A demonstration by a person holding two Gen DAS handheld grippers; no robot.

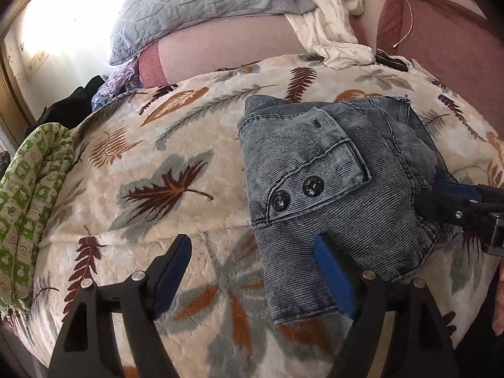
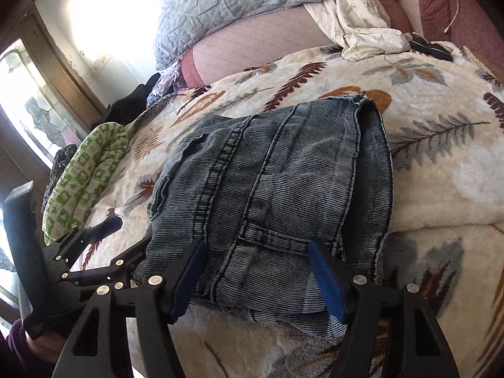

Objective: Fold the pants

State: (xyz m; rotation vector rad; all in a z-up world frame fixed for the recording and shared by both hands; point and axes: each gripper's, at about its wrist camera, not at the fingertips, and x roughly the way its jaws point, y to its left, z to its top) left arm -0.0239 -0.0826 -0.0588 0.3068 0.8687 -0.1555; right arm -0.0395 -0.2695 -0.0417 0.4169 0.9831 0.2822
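Folded blue-grey denim pants (image 1: 330,182) lie in a compact stack on a leaf-patterned blanket (image 1: 163,145); a pocket with two dark buttons faces up. My left gripper (image 1: 252,249) is open, its right finger at the near left edge of the stack, nothing held. In the right wrist view the pants (image 2: 277,182) fill the middle. My right gripper (image 2: 255,252) is open, its fingers spread over the near edge of the stack. The right gripper also shows in the left wrist view (image 1: 453,198) at the pants' right side.
A grey quilted pillow (image 1: 201,3) and a crumpled white garment (image 1: 330,9) lie at the head of the bed. A green patterned cloth roll (image 1: 34,195) lies along the left edge. A small dark object (image 1: 390,60) sits near the white garment.
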